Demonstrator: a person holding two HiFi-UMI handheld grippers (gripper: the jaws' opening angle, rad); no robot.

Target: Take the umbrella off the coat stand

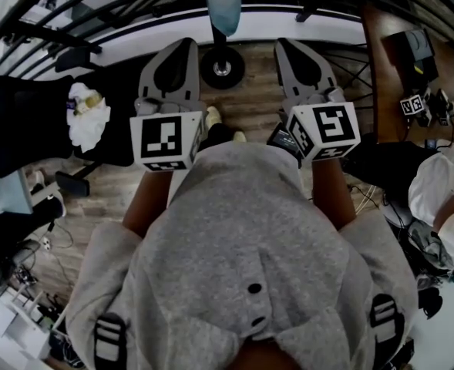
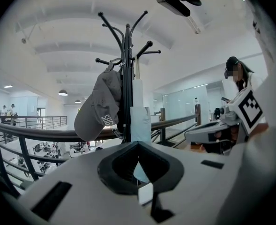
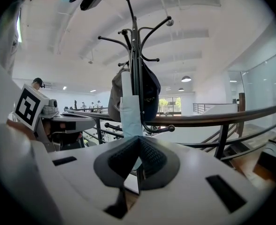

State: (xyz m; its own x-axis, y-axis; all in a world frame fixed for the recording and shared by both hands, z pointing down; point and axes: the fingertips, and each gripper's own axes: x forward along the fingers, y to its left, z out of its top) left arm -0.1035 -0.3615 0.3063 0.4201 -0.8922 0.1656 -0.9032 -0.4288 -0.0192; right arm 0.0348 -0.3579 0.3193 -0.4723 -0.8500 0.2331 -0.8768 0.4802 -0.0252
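Bright hall, white ceiling, wood floor (image 1: 246, 106), dark railing (image 2: 44, 134) behind. Black coat stand (image 2: 127, 55) straight ahead of person. Pale blue folded umbrella (image 2: 138, 111) hangs upright against stand's pole, just beside grey cap (image 2: 100, 107). Left gripper (image 2: 138, 146) and right gripper (image 3: 138, 142) side by side, both aimed at umbrella, neither touching it. Both pairs of jaws pressed together, nothing between them.

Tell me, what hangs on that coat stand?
A grey cap, a darker item and a pale blue folded umbrella hang on the coat stand. What the umbrella hooks onto is hidden from view.
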